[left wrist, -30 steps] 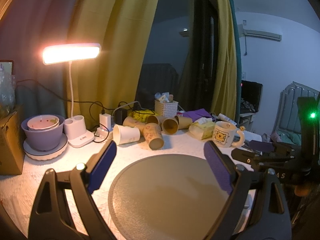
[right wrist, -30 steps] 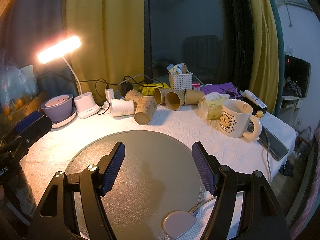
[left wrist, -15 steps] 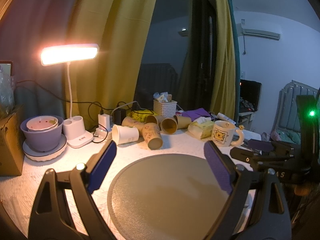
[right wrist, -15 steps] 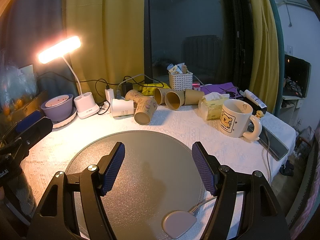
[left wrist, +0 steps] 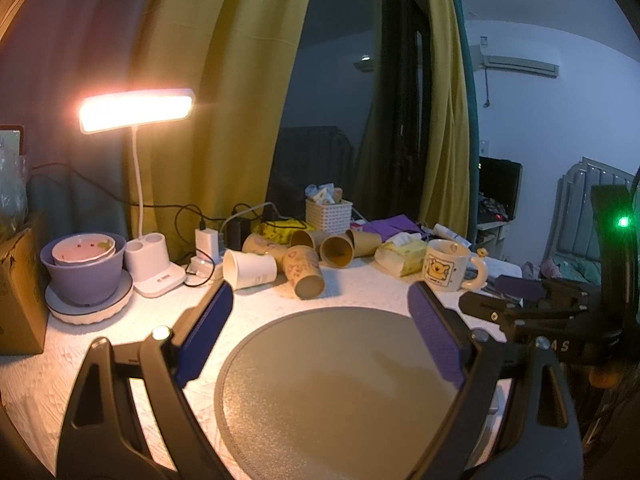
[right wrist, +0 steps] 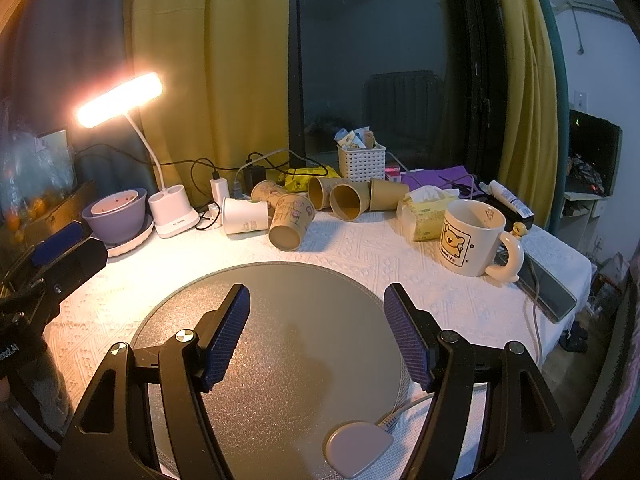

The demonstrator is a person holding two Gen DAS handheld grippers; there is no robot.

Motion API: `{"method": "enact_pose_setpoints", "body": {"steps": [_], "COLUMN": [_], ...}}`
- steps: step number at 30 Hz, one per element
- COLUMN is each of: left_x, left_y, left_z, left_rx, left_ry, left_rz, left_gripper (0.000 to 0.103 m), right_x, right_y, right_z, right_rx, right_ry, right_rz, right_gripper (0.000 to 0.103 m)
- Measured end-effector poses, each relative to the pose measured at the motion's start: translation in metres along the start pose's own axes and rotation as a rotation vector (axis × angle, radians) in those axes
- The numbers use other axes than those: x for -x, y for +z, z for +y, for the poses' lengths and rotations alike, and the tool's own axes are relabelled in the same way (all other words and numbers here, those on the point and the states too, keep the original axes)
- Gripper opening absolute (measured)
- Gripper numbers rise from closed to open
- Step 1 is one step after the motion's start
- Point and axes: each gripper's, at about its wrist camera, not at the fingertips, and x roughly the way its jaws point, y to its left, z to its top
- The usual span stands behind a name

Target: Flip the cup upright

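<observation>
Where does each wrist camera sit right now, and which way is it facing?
Left wrist: on the left gripper, jaws open, over the round mat, facing the tipped paper cups; right gripper at its right edge.
Right wrist: on the right gripper, jaws open, facing likewise.
Shared: mat, cups, mug, lamp.

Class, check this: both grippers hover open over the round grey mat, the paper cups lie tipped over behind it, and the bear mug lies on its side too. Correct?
Not quite. In the right wrist view the bear mug stands upright, mouth up. The rest holds: paper cups tipped, both grippers open over the round grey mat.
</observation>
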Motion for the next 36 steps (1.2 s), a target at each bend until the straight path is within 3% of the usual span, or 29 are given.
{"method": "enact_pose_setpoints", "body": {"steps": [13,36], "left_x": [-0.025,-0.201], "left_y": [0.002,0.017], "left_z": [-0.005,-0.005], "left_rx": [-0.02,0.028], "left_ry": [0.007,0.051], "left_rz": [0.062,0.394], "left_gripper": [0.09,0.09], "right_x": [-0.026,-0.147], "right_y": [0.005,0.05], "right_z": [-0.011,-0.076], "right_rx": [0.009,0.015], "right_ry": [0.027,0.129], "right_rz": [0.046,0.109], "right_gripper": [0.073,0.073]}}
